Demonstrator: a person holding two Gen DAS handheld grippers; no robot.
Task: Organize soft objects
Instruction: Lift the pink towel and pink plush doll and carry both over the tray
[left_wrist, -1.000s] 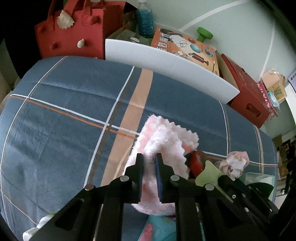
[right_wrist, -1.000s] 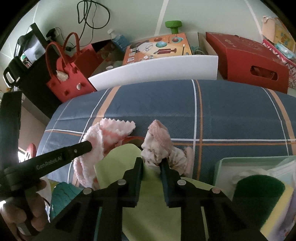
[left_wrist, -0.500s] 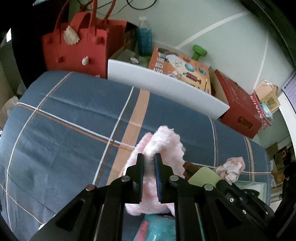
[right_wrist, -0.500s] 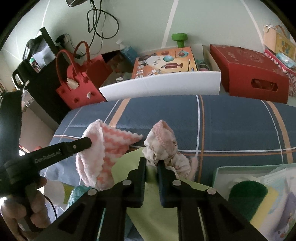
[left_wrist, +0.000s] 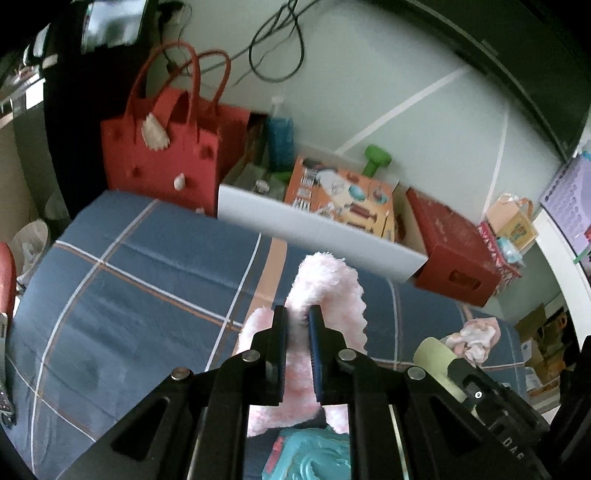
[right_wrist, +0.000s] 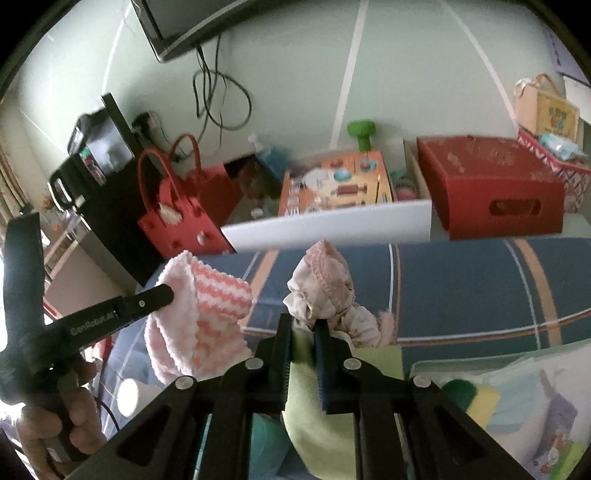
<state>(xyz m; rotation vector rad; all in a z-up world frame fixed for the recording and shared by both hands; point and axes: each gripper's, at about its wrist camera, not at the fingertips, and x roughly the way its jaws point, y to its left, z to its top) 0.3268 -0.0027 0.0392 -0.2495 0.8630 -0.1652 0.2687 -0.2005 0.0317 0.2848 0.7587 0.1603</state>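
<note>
My left gripper (left_wrist: 297, 314) is shut on a fluffy pink cloth (left_wrist: 325, 284) and holds it in the air above the blue plaid bed (left_wrist: 147, 280). The same cloth shows pink and white stripes in the right wrist view (right_wrist: 207, 314), hanging from the left gripper (right_wrist: 162, 295). My right gripper (right_wrist: 303, 326) is shut on a light green cloth (right_wrist: 317, 417) that hangs below it. A crumpled cream and pink garment (right_wrist: 325, 295) lies on the bed just beyond the right fingers; it also shows in the left wrist view (left_wrist: 472, 336).
Beyond the bed's far edge stand a red felt bag (left_wrist: 162, 147), a white bin (left_wrist: 314, 229) with an orange toy box (left_wrist: 343, 195), and a red box (left_wrist: 454, 243). A mint tray (right_wrist: 517, 398) with sponges sits at the lower right. A teal item (left_wrist: 314, 458) lies below my left gripper.
Both grippers have risen away from the bed, lifting the pink cloth and the green cloth. The cream garment stays on the bed.
</note>
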